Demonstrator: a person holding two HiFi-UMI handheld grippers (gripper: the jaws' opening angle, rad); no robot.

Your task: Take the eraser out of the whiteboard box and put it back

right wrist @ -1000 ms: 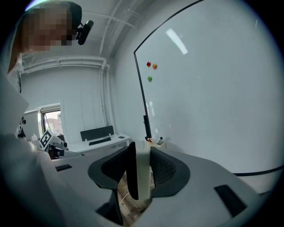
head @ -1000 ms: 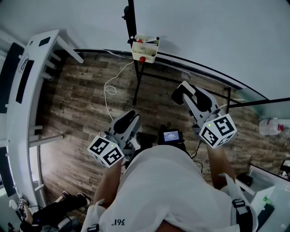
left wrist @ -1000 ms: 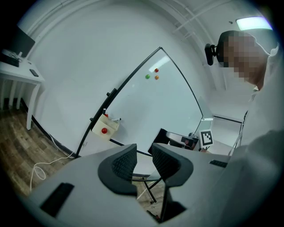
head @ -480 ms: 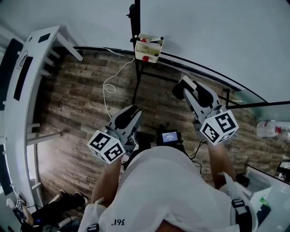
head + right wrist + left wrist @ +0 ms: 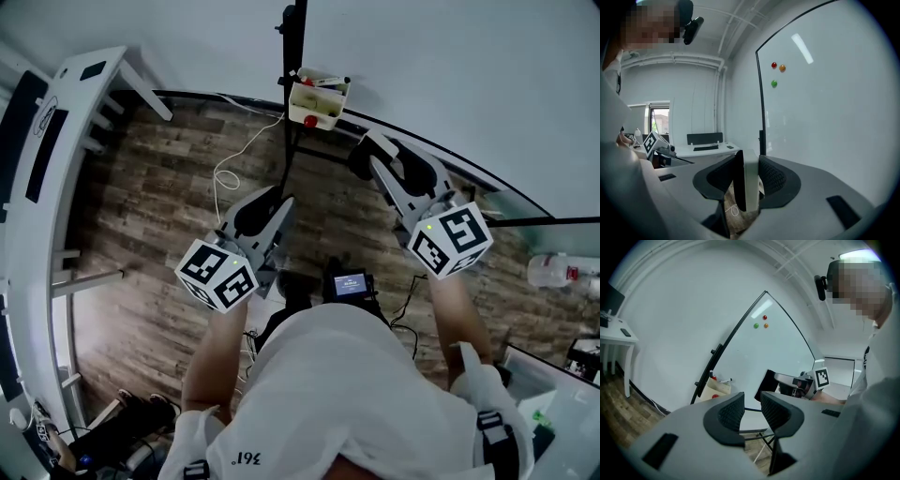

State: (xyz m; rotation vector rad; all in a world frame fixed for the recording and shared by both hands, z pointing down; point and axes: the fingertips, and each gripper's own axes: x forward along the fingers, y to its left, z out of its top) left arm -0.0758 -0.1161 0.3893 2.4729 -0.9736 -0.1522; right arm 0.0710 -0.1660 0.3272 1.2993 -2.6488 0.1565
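Evidently the eraser is already out: the flat black-and-white whiteboard eraser (image 5: 748, 186) stands on edge in the right gripper (image 5: 373, 156), whose ribbed fingers (image 5: 774, 177) pinch it from both sides. The small cream plastic whiteboard box (image 5: 319, 105) hangs on the black frame of the white whiteboard (image 5: 825, 108), holding markers and a red round thing. From the head view it sits just ahead of the eraser and a little to its left, apart from it.

The left gripper (image 5: 751, 411) has its fingers (image 5: 731, 413) spread with nothing between them, and it hangs lower, well away from the box.

So the step in hand looks like the return. The next move calls for carrying the eraser over the box's open top, lining its thin edge up with the opening, lowering it in past the markers, and only then letting the fingers part.
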